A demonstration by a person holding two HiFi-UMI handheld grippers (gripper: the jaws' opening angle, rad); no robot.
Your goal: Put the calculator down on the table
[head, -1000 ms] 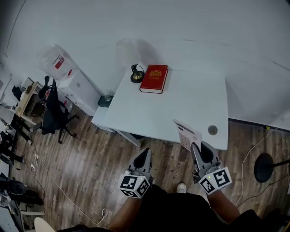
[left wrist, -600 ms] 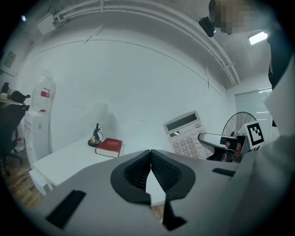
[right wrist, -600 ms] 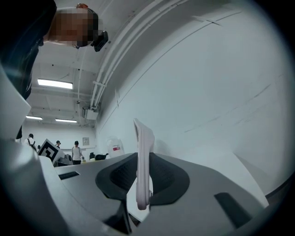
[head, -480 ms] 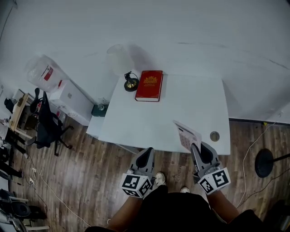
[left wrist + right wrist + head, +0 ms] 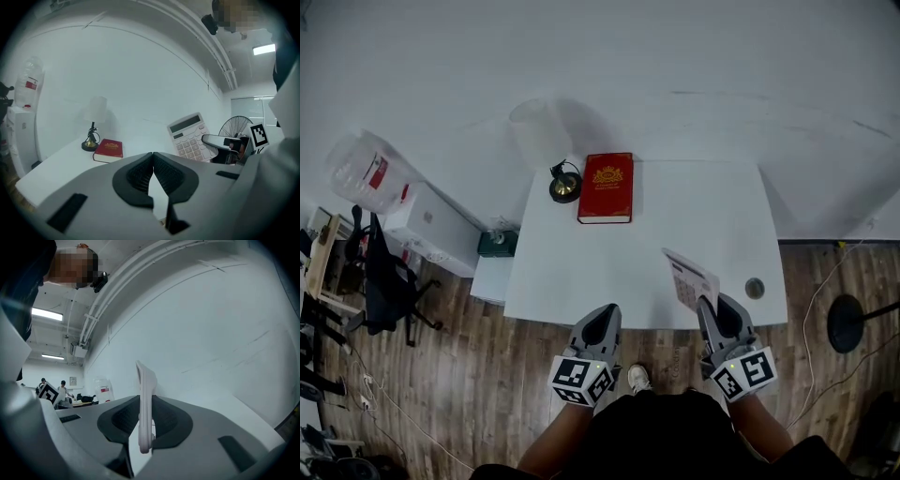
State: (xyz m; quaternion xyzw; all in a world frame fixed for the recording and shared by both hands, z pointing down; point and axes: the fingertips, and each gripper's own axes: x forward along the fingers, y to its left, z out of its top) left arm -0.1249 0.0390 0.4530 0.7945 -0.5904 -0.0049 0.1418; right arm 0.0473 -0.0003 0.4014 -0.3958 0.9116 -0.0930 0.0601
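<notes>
A pale calculator (image 5: 689, 277) stands on edge above the front right part of the white table (image 5: 675, 220). My right gripper (image 5: 707, 305) is shut on its lower end. In the right gripper view the calculator (image 5: 145, 404) rises as a thin slab between the two pads. From the left gripper view its keys and display (image 5: 190, 137) face left, with the right gripper (image 5: 220, 140) holding it. My left gripper (image 5: 602, 321) is shut with nothing in it, at the table's front edge. Its pads meet (image 5: 153, 164).
A red book (image 5: 606, 187) lies at the back of the table beside a small lamp (image 5: 563, 184). A round cable hole (image 5: 755, 288) is at the front right corner. A water dispenser (image 5: 370, 173), an office chair (image 5: 384, 281) and a fan base (image 5: 853, 323) stand on the wooden floor.
Both grippers have come forward to the table's front edge, the calculator now over the tabletop. The head view has shifted, so the table sits lower and closer.
</notes>
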